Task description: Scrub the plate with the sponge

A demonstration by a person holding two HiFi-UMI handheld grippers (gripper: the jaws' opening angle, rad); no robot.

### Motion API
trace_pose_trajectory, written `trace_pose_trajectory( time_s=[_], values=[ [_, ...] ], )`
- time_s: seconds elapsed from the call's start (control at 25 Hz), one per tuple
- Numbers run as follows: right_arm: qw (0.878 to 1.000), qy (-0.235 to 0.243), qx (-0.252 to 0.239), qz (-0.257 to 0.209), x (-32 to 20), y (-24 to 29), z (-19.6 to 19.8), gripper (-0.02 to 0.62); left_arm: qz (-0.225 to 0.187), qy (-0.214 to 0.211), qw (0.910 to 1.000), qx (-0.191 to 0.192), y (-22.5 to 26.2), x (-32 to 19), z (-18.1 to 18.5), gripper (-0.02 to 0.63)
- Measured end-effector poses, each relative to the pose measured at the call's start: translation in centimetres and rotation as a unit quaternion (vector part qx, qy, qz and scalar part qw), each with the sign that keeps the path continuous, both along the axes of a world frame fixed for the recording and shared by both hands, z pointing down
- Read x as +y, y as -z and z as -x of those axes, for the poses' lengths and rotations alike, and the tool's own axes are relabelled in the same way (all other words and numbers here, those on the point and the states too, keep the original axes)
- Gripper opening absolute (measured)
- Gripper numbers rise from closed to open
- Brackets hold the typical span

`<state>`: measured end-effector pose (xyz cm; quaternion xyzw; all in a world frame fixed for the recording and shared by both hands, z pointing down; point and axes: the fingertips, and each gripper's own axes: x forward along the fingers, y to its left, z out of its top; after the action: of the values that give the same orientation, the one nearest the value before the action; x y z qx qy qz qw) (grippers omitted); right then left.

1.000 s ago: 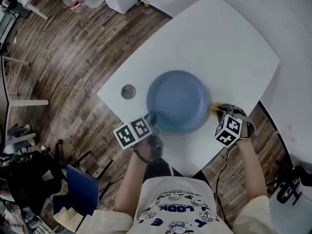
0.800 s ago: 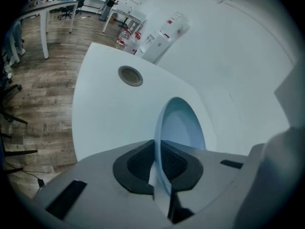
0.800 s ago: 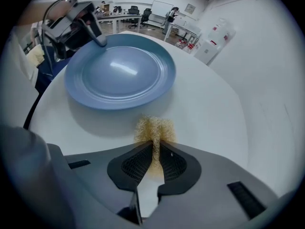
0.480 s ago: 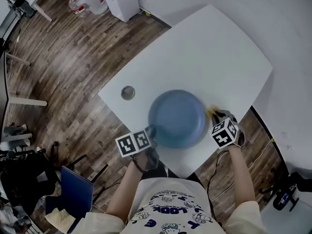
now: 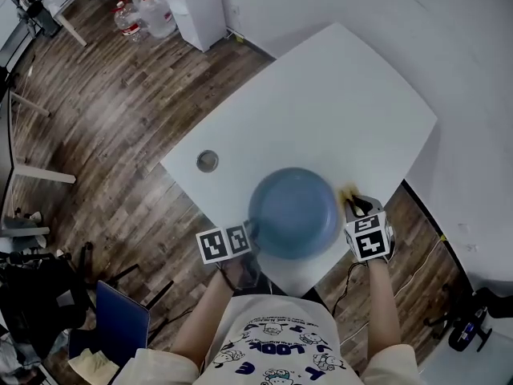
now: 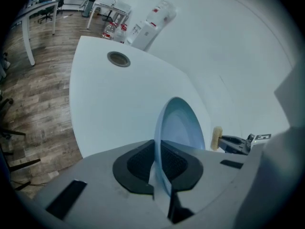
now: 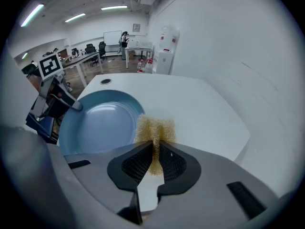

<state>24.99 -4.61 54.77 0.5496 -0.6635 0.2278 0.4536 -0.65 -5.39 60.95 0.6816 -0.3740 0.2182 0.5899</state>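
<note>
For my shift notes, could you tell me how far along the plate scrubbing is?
Done: the left claw clamps the blue plate by its rim, and the right claw grips the yellow sponge. In hand: the sponge hovers beside the plate's edge. Left: putting it on the plate and scrubbing.

The plate (image 5: 293, 212) sits on the table (image 5: 337, 95), sponge (image 5: 348, 192) just beside its right rim.

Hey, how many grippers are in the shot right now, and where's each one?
2. The left gripper is clamped on the blue plate's near-left rim. The right gripper is beside the plate's right edge, pinching the yellow sponge. None looks hidden.
</note>
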Motion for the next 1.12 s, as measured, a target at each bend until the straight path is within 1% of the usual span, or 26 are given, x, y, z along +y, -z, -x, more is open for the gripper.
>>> trace_pose_trajectory(
  time_s=[0.16, 0.36, 0.52, 0.6, 0.72, 0.92, 1.12],
  values=[
    [1.000, 0.022, -0.014, -0.006, -0.1, 0.7, 2.5, 0.054, 0.001, -0.016, 0.9999, -0.003, 0.0, 0.9, -0.8, 0.026],
    [0.999, 0.025, -0.041, 0.002, 0.4, -0.2, 4.8, 0.054, 0.005, -0.023, 0.9997, -0.001, -0.3, 1.8, -1.7, 0.025],
    [0.998, 0.036, -0.044, 0.005, 0.6, -0.6, 6.2, 0.054, 0.010, -0.026, 0.9996, 0.001, -0.4, 2.6, -2.0, 0.025],
    [0.999, 0.029, -0.040, 0.012, 0.7, -0.9, 6.3, 0.054, 0.010, -0.030, 0.9995, 0.000, -0.4, 2.9, -2.1, 0.025],
    [0.999, 0.005, -0.035, 0.025, 1.0, -1.5, 6.0, 0.054, 0.007, -0.038, 0.9993, -0.003, -0.4, 3.2, -2.1, 0.025],
    [0.998, -0.025, -0.038, 0.048, 1.0, -3.0, 5.7, 0.054, 0.004, -0.044, 0.9990, -0.010, -0.5, 3.3, -2.1, 0.025],
    [0.995, -0.045, -0.017, 0.084, 0.6, -4.3, 5.3, 0.054, 0.009, -0.055, 0.9983, -0.020, -1.1, 3.5, -2.0, 0.023]
  ],
)
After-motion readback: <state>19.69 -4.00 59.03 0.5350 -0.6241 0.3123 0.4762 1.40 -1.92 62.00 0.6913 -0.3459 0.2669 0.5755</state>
